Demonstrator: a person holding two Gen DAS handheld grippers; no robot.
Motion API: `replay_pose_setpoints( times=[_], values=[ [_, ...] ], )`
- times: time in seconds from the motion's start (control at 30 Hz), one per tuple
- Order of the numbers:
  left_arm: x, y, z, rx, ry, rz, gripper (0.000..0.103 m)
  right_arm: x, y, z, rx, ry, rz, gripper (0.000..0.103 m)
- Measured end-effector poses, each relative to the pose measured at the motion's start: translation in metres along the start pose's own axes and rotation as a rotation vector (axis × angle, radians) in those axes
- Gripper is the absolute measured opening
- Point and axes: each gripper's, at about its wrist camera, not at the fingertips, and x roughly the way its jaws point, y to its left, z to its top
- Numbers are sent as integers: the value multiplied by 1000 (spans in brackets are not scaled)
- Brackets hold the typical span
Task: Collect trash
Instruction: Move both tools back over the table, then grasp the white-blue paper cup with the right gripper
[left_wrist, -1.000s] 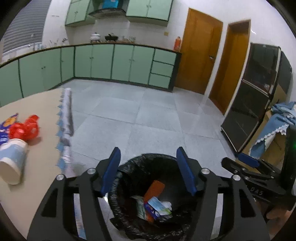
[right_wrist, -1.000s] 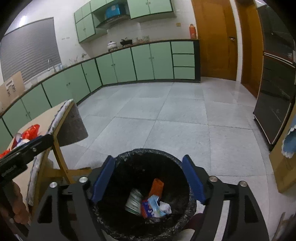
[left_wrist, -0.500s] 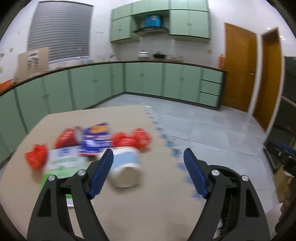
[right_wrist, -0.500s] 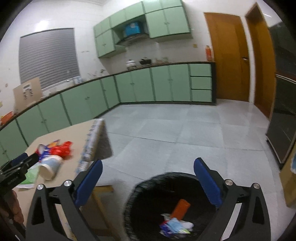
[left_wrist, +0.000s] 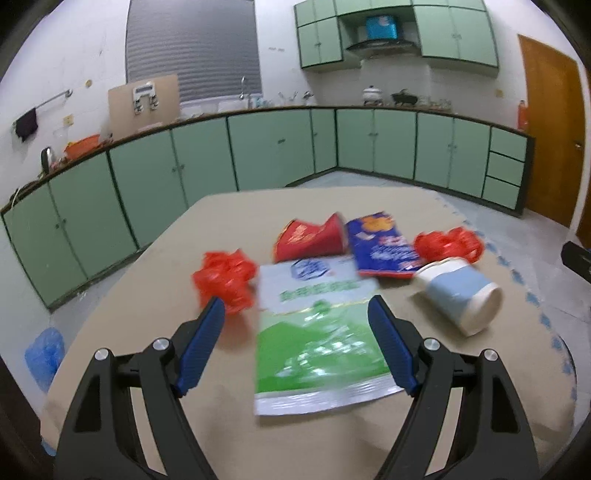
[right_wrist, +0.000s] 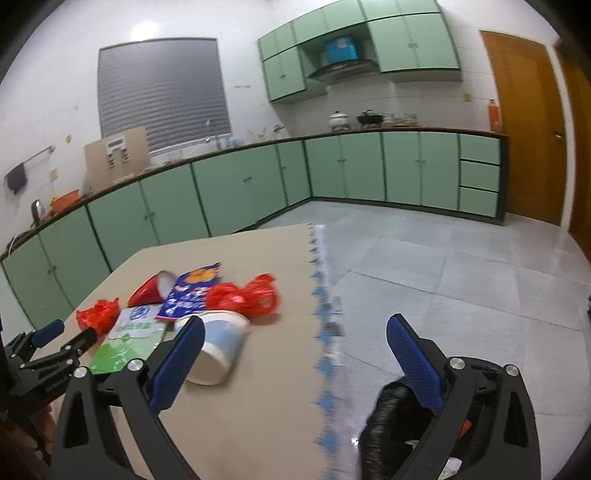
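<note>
Trash lies on a tan table (left_wrist: 147, 280): a green-and-white pouch (left_wrist: 317, 332), a tipped blue-and-white paper cup (left_wrist: 458, 295), a blue snack bag (left_wrist: 380, 243), a red paper cup (left_wrist: 310, 242) and two crumpled red plastic bags (left_wrist: 225, 278) (left_wrist: 448, 245). My left gripper (left_wrist: 295, 321) is open and empty, just above the near end of the pouch. My right gripper (right_wrist: 295, 347) is open and empty over the table's right edge, its left finger beside the paper cup (right_wrist: 218, 347). The black-lined trash bin (right_wrist: 391, 428) sits low behind its right finger.
Green cabinets (left_wrist: 258, 155) line the far walls. Grey tiled floor (right_wrist: 461, 266) lies right of the table. The table's cover has a blue scalloped edge (right_wrist: 321, 332). A blue bag (left_wrist: 44, 350) sits on the floor at the left. Wooden doors (right_wrist: 524, 125) stand at the right.
Both grippers have swung left and up from over the trash bin to the table. The left one now faces the pouch; the bin has dropped to the right view's lower edge.
</note>
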Motion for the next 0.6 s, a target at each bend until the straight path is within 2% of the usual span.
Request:
replay_pose_setpoints(
  times=[0.3, 0.6],
  values=[
    [22, 23, -16, -60, 77, -36, 79, 35, 48, -7, -77, 75, 30, 97],
    [36, 29, -23, -98, 126, -80, 79, 61, 63, -13, -103, 160, 44, 96]
  ],
)
